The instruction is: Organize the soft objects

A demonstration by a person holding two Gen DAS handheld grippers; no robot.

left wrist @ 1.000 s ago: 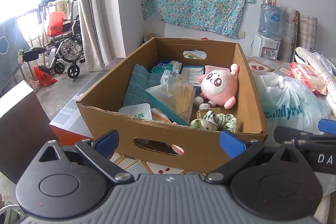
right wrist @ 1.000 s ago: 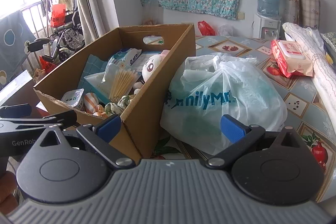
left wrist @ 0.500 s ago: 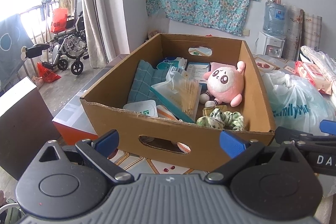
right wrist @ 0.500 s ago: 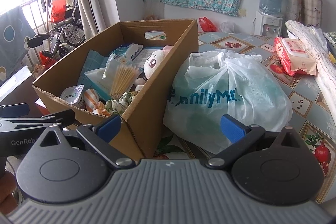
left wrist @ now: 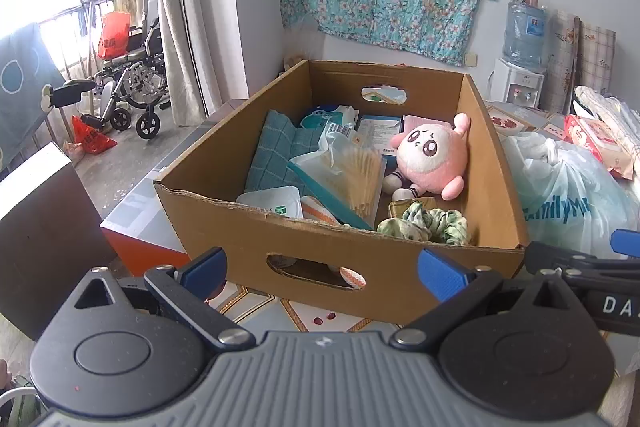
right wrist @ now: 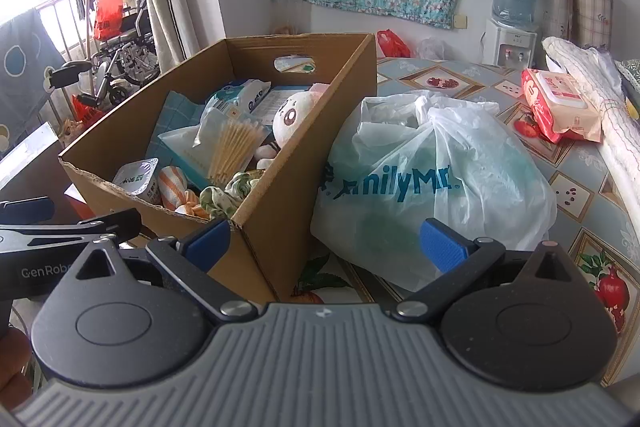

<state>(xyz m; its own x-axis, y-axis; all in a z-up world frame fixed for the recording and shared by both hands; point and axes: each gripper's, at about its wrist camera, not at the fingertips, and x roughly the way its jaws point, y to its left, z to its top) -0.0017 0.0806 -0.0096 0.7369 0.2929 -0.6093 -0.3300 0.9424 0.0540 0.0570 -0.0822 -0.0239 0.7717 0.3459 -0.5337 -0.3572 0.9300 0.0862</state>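
An open cardboard box (left wrist: pixel 320 239) stands on the table. In it lie a pink plush toy (left wrist: pixel 430 157), a green scrunchie (left wrist: pixel 424 225), a teal cloth (left wrist: pixel 276 155), a bag of cotton swabs (left wrist: pixel 348 175) and packets. The box also shows in the right wrist view (right wrist: pixel 280 227), with the plush (right wrist: pixel 294 115) and scrunchie (right wrist: pixel 226 195). My left gripper (left wrist: pixel 322 267) is open and empty, in front of the box's near wall. My right gripper (right wrist: pixel 326 239) is open and empty, before the box's right corner and a white plastic bag (right wrist: pixel 432 179).
A wet-wipes pack (right wrist: pixel 560 103) and a rolled white cloth (right wrist: pixel 592 87) lie at the table's right. A water dispenser (left wrist: pixel 520 67) stands by the far wall. A wheelchair (left wrist: pixel 128 83) is on the balcony at left. An orange-and-grey box (left wrist: pixel 140 223) sits beside the cardboard box.
Both grippers have pulled back and risen slightly, so more of the box's inside shows. Both stay open and empty.
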